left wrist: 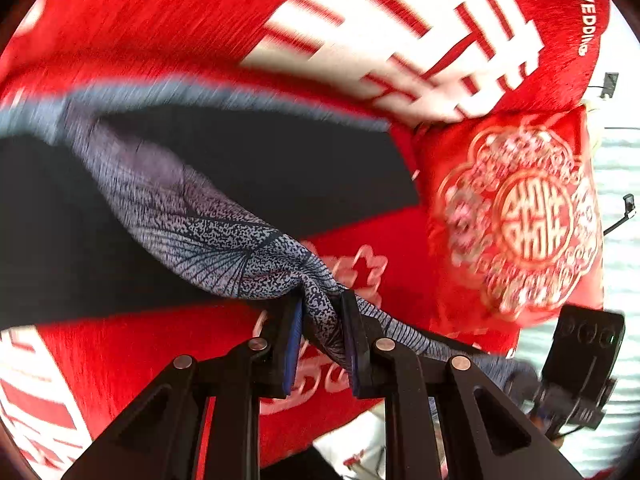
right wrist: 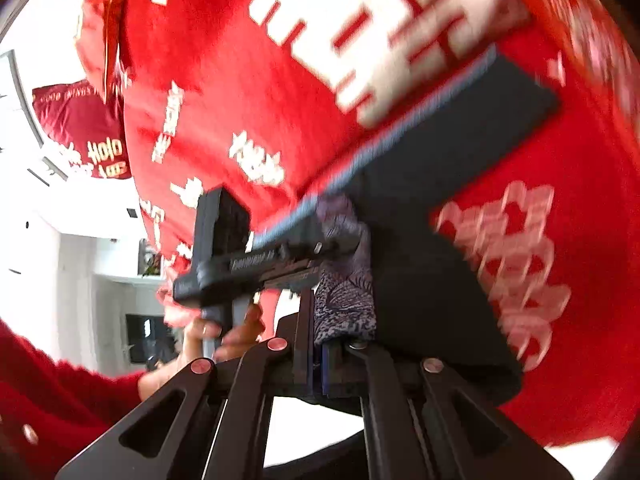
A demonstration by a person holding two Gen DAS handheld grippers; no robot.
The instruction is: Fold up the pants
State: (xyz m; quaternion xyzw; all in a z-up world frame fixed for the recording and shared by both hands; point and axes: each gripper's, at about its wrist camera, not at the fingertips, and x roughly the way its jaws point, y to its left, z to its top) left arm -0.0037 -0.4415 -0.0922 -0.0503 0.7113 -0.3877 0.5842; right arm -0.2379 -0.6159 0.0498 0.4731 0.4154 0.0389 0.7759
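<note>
The left tongs (left wrist: 320, 320) were clamped on a bunched, twisted stretch of the pants (left wrist: 224, 240), along their grey patterned band. From that pinch the band ran up and to the left, with the dark cloth of the pants spread on either side over the red bedspread (left wrist: 132, 20). To the right lay a red cushion (left wrist: 516, 216) with a gold roundel, close to the pants' edge but not on them. At the far right edge of that view the other tool showed, blurred.

In the right wrist view, a hand (right wrist: 208, 336) gripped the handle of the left tool at the left of the picture. Right of it, the right tongs (right wrist: 340, 344) were shut tight on the same patterned band, with the dark cloth hanging down to their right over the bedspread. Both pinches sat near each other on the band, and much of the pants looked lifted clear of the bed; how much, the blur would not let me say.

The likely trouble: the left grip held a twisted wad, not a flat edge, so any fold laid from it would probably come out skewed or creased. If the two tools pulled apart, the cloth could slide out of the looser pinch. A trailing leg might also drag and catch on the cushion.
</note>
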